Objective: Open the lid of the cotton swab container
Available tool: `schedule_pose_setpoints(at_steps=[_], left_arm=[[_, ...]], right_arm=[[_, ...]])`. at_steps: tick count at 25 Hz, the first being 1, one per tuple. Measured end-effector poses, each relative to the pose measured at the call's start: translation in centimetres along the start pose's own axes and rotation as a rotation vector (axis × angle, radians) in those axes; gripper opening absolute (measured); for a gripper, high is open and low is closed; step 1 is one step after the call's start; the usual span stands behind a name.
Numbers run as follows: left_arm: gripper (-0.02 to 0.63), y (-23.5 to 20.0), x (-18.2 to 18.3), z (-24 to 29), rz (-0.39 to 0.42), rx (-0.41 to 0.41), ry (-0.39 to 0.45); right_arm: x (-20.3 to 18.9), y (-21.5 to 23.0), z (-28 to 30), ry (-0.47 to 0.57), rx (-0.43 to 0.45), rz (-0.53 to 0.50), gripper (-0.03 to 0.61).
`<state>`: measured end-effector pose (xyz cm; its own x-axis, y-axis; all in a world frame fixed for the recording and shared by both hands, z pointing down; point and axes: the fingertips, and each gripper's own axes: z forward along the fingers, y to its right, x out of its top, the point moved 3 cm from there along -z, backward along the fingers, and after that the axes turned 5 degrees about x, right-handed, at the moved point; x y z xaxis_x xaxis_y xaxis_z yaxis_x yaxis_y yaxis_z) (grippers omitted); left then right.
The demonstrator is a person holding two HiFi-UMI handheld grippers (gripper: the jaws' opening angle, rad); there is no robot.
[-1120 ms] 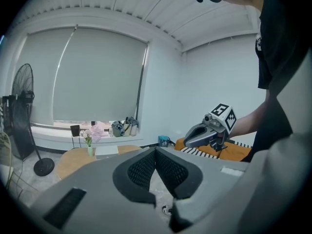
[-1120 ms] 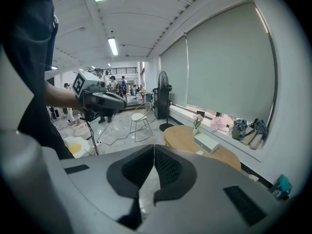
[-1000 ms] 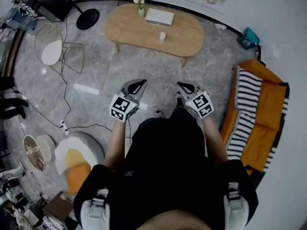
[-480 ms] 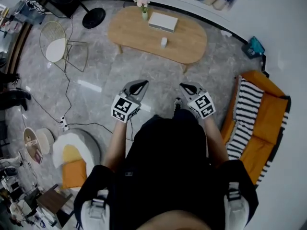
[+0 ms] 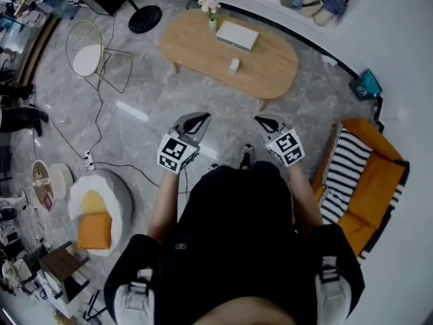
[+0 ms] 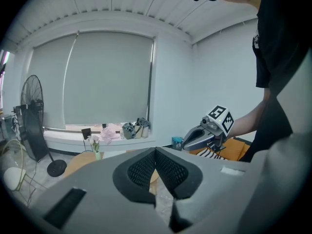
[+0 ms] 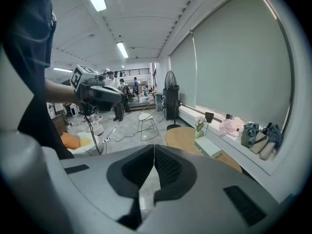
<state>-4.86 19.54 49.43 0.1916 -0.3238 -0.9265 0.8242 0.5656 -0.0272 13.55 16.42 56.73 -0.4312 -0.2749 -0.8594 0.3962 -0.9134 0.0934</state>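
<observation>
- Left gripper (image 5: pixel 197 118): jaws together, pad against pad, with nothing between them (its own view shows only floor past the tips). It is held out in front of the person's waist, pointing toward the table.
- Right gripper (image 5: pixel 262 120): jaws likewise closed on nothing. It is held level with the left gripper, with a clear gap between the two.
- Table (image 5: pixel 196 46): oval and wooden, standing on the grey floor well ahead of both grippers.
- Swab container (image 5: pixel 234 64): small, white and upright, on the table near its middle, toward the edge nearer the person. Neither gripper is near it. Its lid and contents are too small to make out.
- Vase (image 5: pixel 212 24): at the far side of the table, holding pale flowers.
- Box (image 5: pixel 237 36): flat and white, just beside the vase and beyond the swab container. The top appears closed, and its contents are not visible.
- Chair (image 5: pixel 84 49): wire frame with a white seat, on the floor to the left of the table.
- Sofa (image 5: pixel 375 181): orange, with a black-and-white striped throw over it, at the person's right.
- Floor seat (image 5: pixel 101 202): white and round, with an orange cushion lying in it, at the person's left.
</observation>
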Motion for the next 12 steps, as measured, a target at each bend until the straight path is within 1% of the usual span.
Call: schedule_pose_setpoints(at_steps=[8, 12], left_arm=[[0.0, 1.2, 0.4, 1.0, -0.012, 0.074, -0.019], [0.0, 1.9, 0.7, 1.6, -0.013, 0.098, -0.012]], right_arm=[[-0.9, 2.7, -0.1, -0.002, 0.066, -0.009, -0.003], [-1.2, 3.4, -0.5, 0.003, 0.086, -0.019, -0.003]])
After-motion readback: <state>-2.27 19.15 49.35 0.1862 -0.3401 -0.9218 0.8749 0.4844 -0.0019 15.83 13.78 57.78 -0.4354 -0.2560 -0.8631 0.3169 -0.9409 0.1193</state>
